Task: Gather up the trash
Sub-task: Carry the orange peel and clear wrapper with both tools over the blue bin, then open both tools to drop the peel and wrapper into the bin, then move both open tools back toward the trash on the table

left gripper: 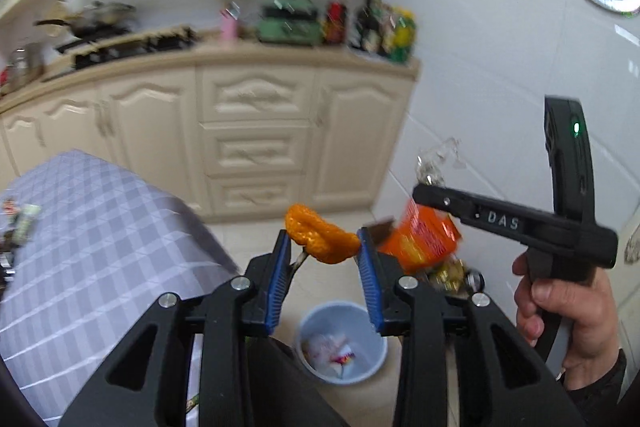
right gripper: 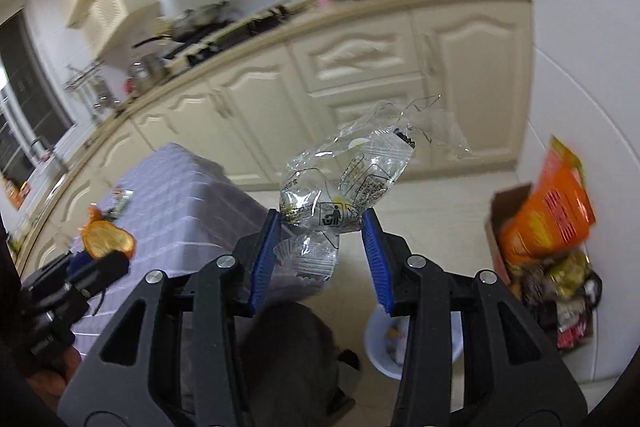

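Note:
My left gripper (left gripper: 323, 242) is shut on an orange peel (left gripper: 320, 239), held in the air above a pale blue trash bin (left gripper: 342, 341) on the floor; crumpled white waste lies inside the bin. My right gripper (right gripper: 322, 223) is shut on a crumpled clear plastic wrapper (right gripper: 340, 187) with black print. In the left wrist view the right gripper (left gripper: 424, 193) appears at the right with a hand on its handle, the wrapper (left gripper: 434, 163) sticking up from its tip. In the right wrist view the left gripper (right gripper: 96, 259) shows at lower left with the peel (right gripper: 106, 239), and the bin (right gripper: 376, 351) sits behind my right finger.
A table with a lilac checked cloth (left gripper: 92, 247) stands at the left, small items on its far edge. A cardboard box (right gripper: 516, 211) stuffed with orange packets (right gripper: 548, 211) and dark bags rests on the floor by the white tiled wall. Cream kitchen cabinets (left gripper: 256, 131) run behind.

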The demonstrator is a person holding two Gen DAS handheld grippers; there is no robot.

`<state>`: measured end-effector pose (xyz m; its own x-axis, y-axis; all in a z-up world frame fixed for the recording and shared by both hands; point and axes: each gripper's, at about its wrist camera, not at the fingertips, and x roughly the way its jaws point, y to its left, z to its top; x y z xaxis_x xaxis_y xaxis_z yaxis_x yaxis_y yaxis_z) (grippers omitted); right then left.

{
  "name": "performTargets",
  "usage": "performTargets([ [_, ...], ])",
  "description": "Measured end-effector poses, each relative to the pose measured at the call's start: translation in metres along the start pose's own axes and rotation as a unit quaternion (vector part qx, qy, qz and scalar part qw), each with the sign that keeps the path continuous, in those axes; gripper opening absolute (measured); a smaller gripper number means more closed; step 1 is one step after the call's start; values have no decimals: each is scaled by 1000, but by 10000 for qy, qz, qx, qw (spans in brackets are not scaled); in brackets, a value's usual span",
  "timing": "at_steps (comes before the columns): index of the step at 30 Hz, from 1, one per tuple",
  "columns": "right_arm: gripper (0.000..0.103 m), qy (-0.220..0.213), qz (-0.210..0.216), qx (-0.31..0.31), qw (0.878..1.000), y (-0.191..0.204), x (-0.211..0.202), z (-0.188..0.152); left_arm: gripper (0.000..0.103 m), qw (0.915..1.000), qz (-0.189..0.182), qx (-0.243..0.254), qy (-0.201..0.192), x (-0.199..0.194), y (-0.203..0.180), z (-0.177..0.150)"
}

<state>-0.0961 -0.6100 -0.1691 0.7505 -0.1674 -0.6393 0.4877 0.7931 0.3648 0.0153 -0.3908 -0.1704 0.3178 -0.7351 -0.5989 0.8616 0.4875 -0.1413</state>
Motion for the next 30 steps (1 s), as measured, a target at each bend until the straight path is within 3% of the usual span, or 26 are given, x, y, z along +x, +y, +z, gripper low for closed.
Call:
performTargets([
  [9, 41, 799, -170, 799, 9934, -74, 53, -38, 33, 9891, -505, 21, 1381, 129, -30, -42],
  [20, 42, 1269, -134, 1684, 9774, -126, 99, -68, 35, 9671, -607, 11, 2471, 236, -36, -72],
  [21, 43, 1314, -97, 1753, 9757, -128, 104, -69, 41, 9653, -631, 29, 2534, 242, -38, -73],
  [22, 43, 1370, -72, 1846, 9732, -132, 110, -72, 57, 9634, -661, 42, 2599, 248, -38, -73],
  [24, 57, 1427, -59, 2056, 9682, -140, 118, -77, 82, 9630, -545, 138, 2635, 253, -40, -75],
  [25, 68, 1465, -71, 2143, 9657, -143, 121, -80, 86, 9642, -468, 195, 2602, 252, -39, -74],
  [27, 84, 1471, -134, 2268, 9627, -145, 122, -84, 89, 9650, -349, 276, 2584, 248, -37, -73],
  [30, 97, 1459, -208, 2352, 9607, -147, 120, -88, 91, 9687, -187, 243, 2463, 237, -28, -70],
])
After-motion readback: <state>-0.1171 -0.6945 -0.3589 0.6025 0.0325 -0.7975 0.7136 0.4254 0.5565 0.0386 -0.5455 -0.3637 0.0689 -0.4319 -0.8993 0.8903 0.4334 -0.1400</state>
